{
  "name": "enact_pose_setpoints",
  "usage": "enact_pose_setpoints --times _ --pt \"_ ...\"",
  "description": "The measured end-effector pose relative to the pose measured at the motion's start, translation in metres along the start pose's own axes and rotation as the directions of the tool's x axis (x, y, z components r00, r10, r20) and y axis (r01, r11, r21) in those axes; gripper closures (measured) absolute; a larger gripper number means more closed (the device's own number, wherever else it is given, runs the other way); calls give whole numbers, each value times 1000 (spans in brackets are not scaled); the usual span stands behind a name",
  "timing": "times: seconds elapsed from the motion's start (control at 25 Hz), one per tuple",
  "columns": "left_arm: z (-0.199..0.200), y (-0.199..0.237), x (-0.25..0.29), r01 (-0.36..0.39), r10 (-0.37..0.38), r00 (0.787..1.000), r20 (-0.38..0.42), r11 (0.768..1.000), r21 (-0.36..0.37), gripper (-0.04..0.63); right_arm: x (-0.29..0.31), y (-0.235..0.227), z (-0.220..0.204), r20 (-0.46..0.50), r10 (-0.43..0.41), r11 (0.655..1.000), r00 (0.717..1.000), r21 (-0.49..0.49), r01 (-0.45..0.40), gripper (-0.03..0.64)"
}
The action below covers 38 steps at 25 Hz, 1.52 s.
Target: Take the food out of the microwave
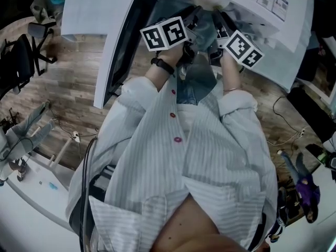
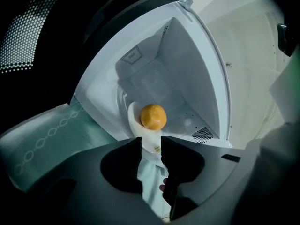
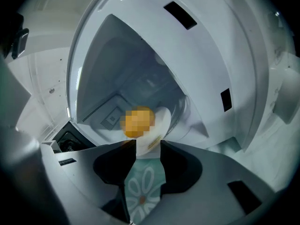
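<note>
I take the microwave (image 2: 192, 78) as my landmark. Its door (image 1: 118, 46) hangs swung out to the left of the cavity, which I judge is why both tools can face the opening straight on.

My left gripper (image 2: 151, 146) sits just in front of the opening, left of centre. Its fingers (image 2: 129, 153) stand apart with a modest gap and nothing pinched. The near rim of the white plate (image 2: 134, 121) lines up with that gap, just beyond the tips. I read this as lining up to take the plate by its edge rather than the food itself.

My right gripper (image 3: 148, 146) mirrors it at the right of the opening, fingers (image 3: 178, 168) likewise parted and empty, with the same rim ahead. Two grips on one rim would keep the plate level, I'd guess. A teal patterned cloth (image 3: 143, 191) lies below the microwave's front.

The food (image 2: 153, 116) is inside, on the plate near the cavity's front. It is one round, orange-yellow lump, smooth, matte and whole.
</note>
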<state>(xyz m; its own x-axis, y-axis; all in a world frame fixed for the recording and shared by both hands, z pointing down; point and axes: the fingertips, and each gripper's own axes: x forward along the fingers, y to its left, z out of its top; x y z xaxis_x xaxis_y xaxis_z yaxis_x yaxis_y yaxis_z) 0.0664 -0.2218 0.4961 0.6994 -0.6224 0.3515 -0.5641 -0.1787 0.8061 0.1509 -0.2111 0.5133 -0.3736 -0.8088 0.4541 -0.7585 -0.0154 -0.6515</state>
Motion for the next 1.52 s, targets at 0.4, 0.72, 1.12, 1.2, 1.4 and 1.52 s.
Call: enact_pose_setpoints --times 0.4,0.72,1.12,1.2,1.4,1.52 --pt "3 16 13 -27 28 1000 5 997 -74 479 12 -7 0 -1 -14 999 1000 31 14 454" --pt "2 22 20 -37 39 999 13 991 -129 479 18 -14 0 6 -23 998 1000 60 22 454" --pt "5 30 28 -54 61 998 32 978 -200 479 26 -11 3 8 -9 997 1000 74 9 456" --pt "5 30 30 -55 63 998 30 977 -205 479 27 -12 4 6 -12 997 1000 73 11 456" --pt "1 32 35 -77 80 997 4 972 -221 480 27 -13 3 -10 -16 998 1000 62 16 466" --pt "-2 33 35 -94 95 995 -8 970 -223 503 26 -14 2 -19 -24 998 1000 60 25 486"
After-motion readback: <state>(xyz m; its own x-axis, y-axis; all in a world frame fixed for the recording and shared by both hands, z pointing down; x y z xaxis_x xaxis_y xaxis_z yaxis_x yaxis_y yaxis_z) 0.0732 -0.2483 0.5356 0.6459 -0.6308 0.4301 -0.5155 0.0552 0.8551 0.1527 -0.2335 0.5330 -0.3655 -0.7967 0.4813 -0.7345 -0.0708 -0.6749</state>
